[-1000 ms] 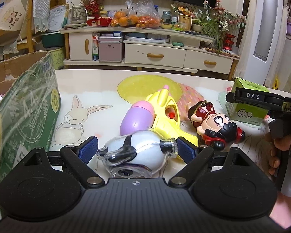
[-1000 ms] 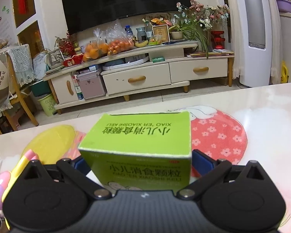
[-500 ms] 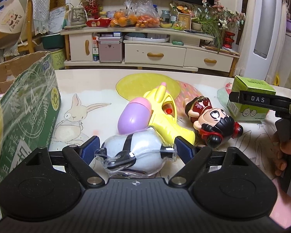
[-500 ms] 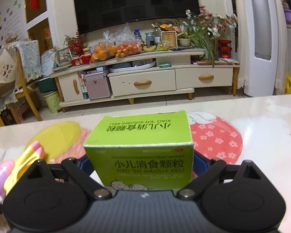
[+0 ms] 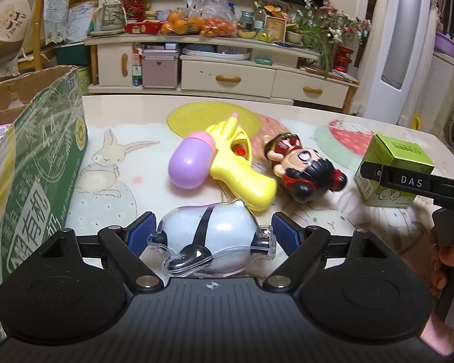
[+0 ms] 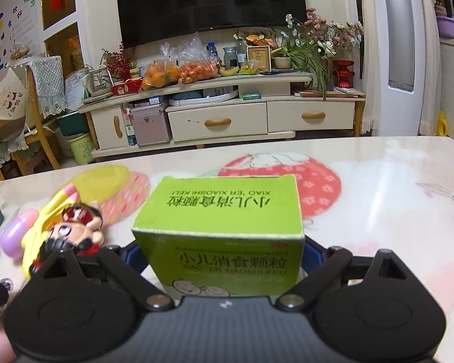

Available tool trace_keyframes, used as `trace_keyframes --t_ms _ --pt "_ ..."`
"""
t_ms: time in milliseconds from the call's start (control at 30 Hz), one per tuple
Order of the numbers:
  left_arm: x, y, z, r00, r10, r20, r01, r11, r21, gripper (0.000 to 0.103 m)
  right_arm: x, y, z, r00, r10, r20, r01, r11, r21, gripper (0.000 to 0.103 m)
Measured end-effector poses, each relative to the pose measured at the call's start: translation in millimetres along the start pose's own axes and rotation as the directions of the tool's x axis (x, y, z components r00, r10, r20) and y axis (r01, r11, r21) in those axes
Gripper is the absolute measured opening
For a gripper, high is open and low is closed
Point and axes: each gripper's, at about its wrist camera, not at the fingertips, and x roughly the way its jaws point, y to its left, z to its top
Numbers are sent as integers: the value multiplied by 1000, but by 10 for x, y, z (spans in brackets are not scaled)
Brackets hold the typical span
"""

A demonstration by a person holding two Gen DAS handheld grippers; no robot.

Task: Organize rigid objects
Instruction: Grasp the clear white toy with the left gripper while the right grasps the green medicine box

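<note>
One clear plastic toy [image 5: 210, 237] with a pale blue-white body and a black band lies on the table [image 5: 142, 127] between the two blue-padded fingers of the left gripper [image 5: 213, 231]; the pads stand just beside its ends, and whether they press it cannot be told. One green medicine box [image 6: 221, 233] stands upright between the fingers of the right gripper [image 6: 219, 255], whose pads sit close against its two sides, so the box appears to be clamped, though the contact itself is hidden behind the carton. In the left wrist view the same box [image 5: 393, 169] is seen at the right of the table with the right gripper's black bar marked DAS across its front. Between the two held things lie two more toys, touching each other: one yellow water gun [image 5: 239, 166] with a purple tank [image 5: 190, 161], and one doll [image 5: 305, 171] with black hair and a red outfit, on its back just right of the gun. That makes four loose things on the table in all. At the left edge stands one open cardboard box [image 5: 42, 163] with green printed sides. Past the table, one cream TV cabinet [image 6: 227, 115] with two drawers carries two bags of oranges [image 6: 178, 71] under one dark television [image 6: 208, 0].
</note>
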Motion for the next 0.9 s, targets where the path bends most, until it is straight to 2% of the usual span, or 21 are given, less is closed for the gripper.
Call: trace_keyframes --t_ms 367,900 --pt "-88 -14 -55 999 -50 -12 50 998 27 103 -447 143 -186 999 44 -6 -44 997 -57 93" --pt "-222 20 -72 998 -66 4 66 997 39 103 -943 356 -448 997 70 -16 -71 994 -87 93"
